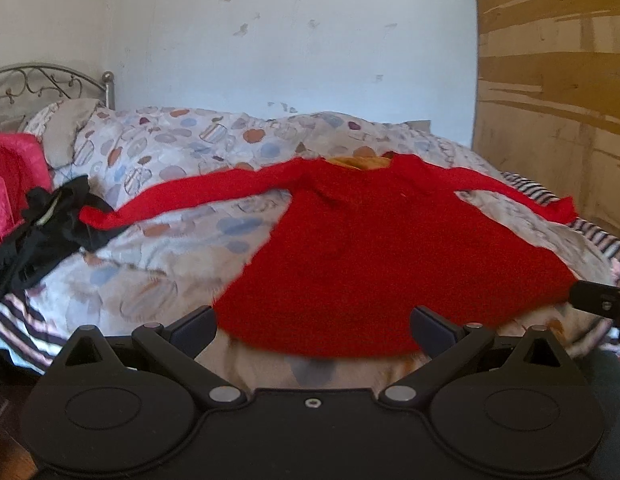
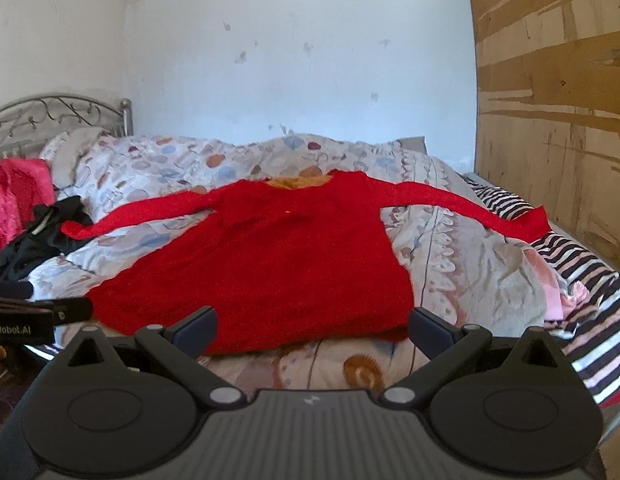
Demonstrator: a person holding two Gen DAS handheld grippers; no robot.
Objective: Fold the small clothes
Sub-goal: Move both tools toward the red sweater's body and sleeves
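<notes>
Now your left tongs (image 1: 312,326) and right tongs (image 2: 312,326) gape empty at the hem of the red sweater (image 1: 390,248), spread flat on the bed (image 2: 470,264) ahead; folding seems unbegun, so pinch a sleeve next.

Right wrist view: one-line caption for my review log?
Open right tongs hover at the hem of a red sweater spread flat, sleeves out, on a patterned duvet.

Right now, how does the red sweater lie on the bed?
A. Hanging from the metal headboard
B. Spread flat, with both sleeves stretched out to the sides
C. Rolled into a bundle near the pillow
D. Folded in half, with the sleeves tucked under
B: the red sweater is spread flat on the patterned duvet, one sleeve reaching toward the black clothes and the other toward the striped sheet.
</notes>
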